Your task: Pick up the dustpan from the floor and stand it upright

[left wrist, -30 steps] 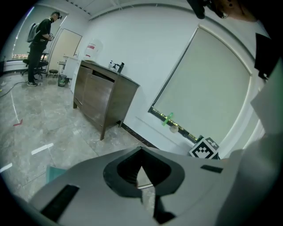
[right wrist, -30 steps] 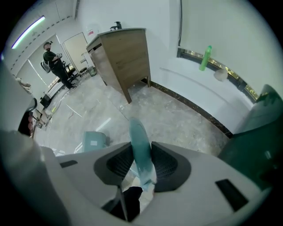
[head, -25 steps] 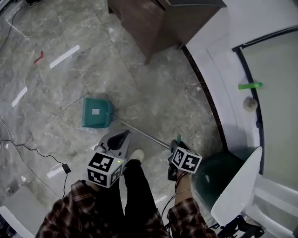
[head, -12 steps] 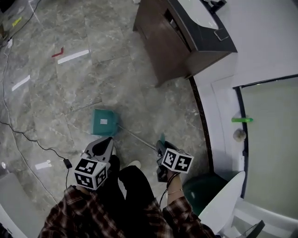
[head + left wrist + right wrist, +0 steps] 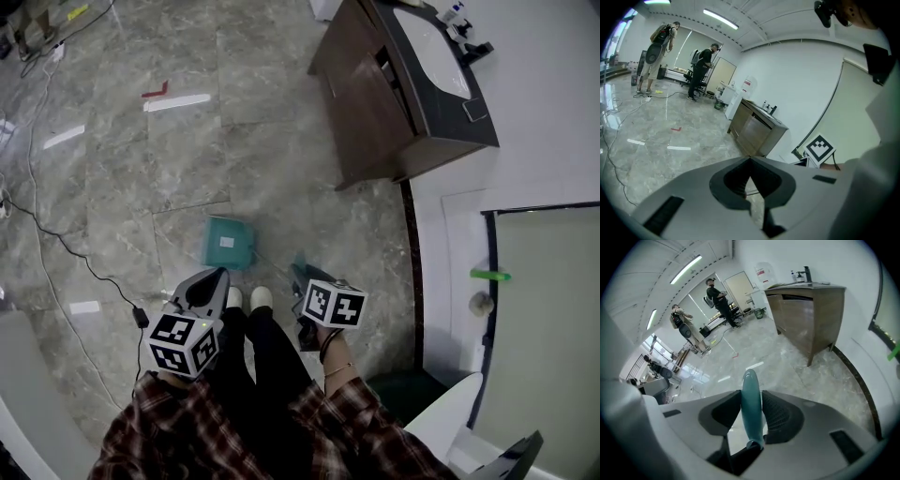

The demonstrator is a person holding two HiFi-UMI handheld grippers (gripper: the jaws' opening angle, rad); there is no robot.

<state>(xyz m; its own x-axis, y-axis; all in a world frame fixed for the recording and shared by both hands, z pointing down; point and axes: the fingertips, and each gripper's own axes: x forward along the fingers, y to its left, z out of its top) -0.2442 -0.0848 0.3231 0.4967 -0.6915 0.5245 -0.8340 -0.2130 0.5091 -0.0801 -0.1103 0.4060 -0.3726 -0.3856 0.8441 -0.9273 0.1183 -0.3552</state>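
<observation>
The dustpan's green pan [image 5: 228, 243] rests on the marble floor just ahead of the person's shoes. Its thin shaft rises to a teal handle [image 5: 300, 265], which stands between the jaws of my right gripper [image 5: 303, 274]. In the right gripper view the teal handle [image 5: 751, 401] runs up through the jaws, and both pads of the right gripper [image 5: 751, 404] press on it. My left gripper [image 5: 216, 277] hangs left of the pan with nothing in it. In the left gripper view the left gripper [image 5: 750, 161] has its tips meeting.
A brown vanity cabinet [image 5: 394, 103] stands at the far right, with a glass shower door [image 5: 544, 309] beside it. A dark green bin [image 5: 408, 394] is near my right. A black cable [image 5: 56, 244] runs over the floor on the left. People [image 5: 701, 65] stand far off.
Both grippers have risen. The right one has drawn the handle up and towards the feet, so the shaft stands steeper and the pan sits closer in. The left gripper stays empty.
</observation>
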